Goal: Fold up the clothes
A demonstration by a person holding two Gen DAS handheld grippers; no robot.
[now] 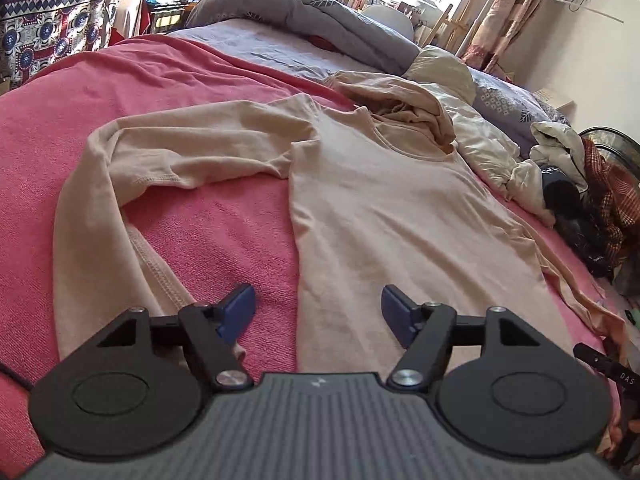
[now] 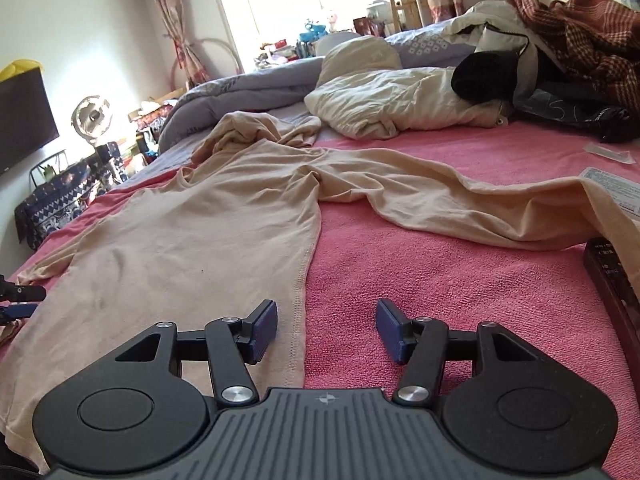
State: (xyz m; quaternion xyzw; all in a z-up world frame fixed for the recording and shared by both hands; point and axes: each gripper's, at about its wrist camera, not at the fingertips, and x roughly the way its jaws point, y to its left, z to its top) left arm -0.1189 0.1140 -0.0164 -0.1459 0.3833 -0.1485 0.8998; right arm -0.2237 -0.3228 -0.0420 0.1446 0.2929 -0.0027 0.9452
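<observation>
A beige long-sleeved shirt (image 1: 392,208) lies spread face up on a pink blanket (image 1: 168,80), its neck toward the far end. Its left sleeve (image 1: 104,184) bends back toward me. My left gripper (image 1: 318,310) hovers open above the shirt's left side seam near the hem, nothing between its blue pads. In the right wrist view the same shirt (image 2: 192,232) lies at the left, and its other sleeve (image 2: 460,200) trails off to the right. My right gripper (image 2: 326,330) is open just over the shirt's right side seam, holding nothing.
More beige cloth (image 1: 412,104) is bunched beyond the shirt's collar. A cream duvet (image 2: 400,96) and a pile of dark and plaid clothes (image 2: 568,52) lie at the far right. A dark flat object (image 2: 612,280) and a paper (image 2: 612,192) rest on the pink blanket (image 2: 460,280).
</observation>
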